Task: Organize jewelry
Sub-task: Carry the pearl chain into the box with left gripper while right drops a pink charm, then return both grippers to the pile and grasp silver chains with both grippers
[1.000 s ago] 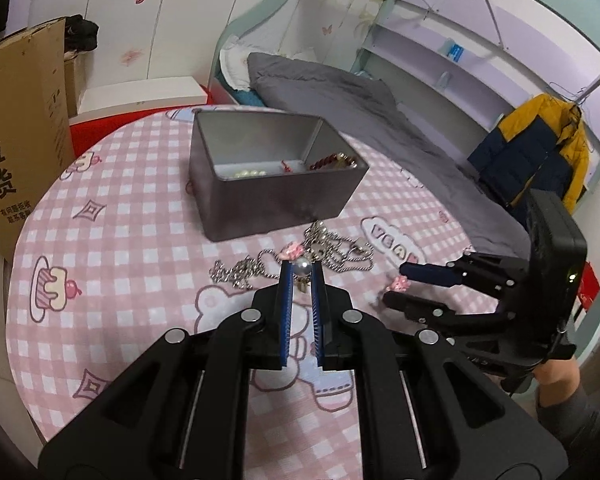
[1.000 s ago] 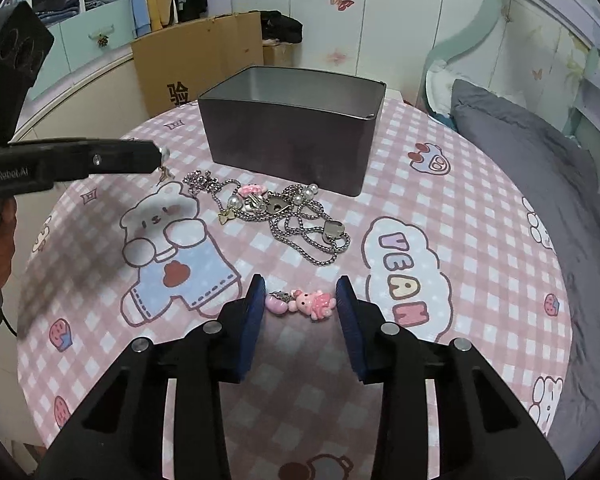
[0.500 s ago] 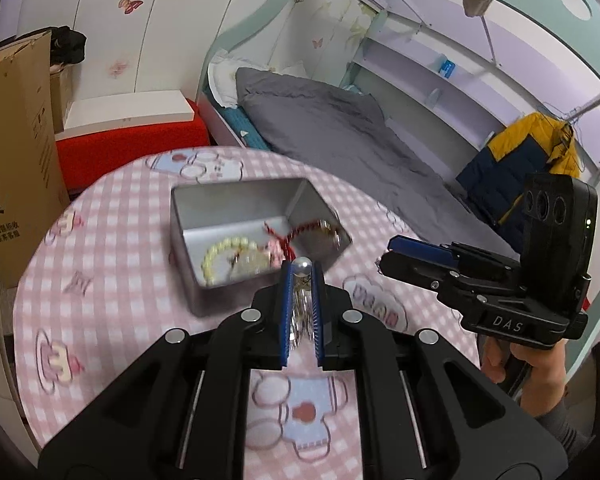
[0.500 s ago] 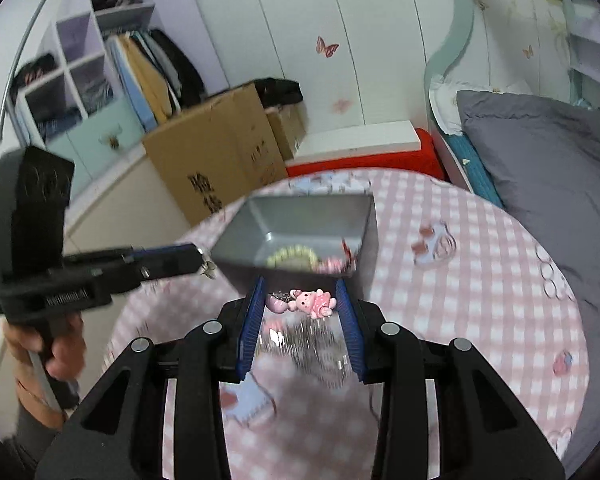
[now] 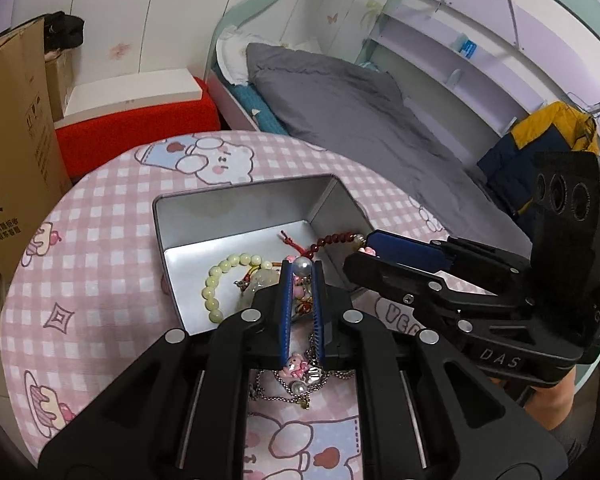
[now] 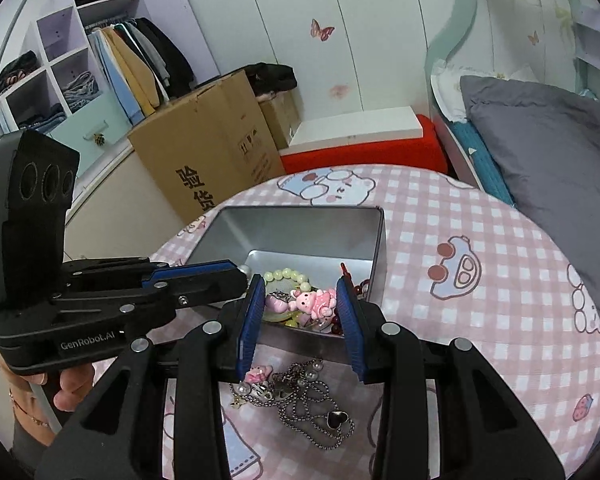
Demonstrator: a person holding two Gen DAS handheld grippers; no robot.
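A grey metal box (image 5: 236, 210) (image 6: 300, 216) stands on the pink checked round table (image 5: 80, 264) and holds a pale green bead bracelet (image 5: 216, 284) and a dark red bead bracelet (image 5: 336, 238). My left gripper (image 5: 301, 270) is shut on a pearl of the silver chain necklace (image 5: 300, 380), held above the box's near edge; the chain hangs down to the table. My right gripper (image 6: 301, 296) is shut on a pink bear charm (image 6: 314, 300), held over the box. The rest of the chain (image 6: 300, 396) lies on the table below it.
A cardboard box (image 6: 208, 160) and a red bench with a white top (image 6: 364, 136) stand behind the table. A bed with a grey duvet (image 5: 360, 112) lies to the right. A wardrobe with clothes (image 6: 100, 60) is at the far left.
Both grippers rose from the table with their jewelry and moved over the metal box. The box's inside now shows from above.
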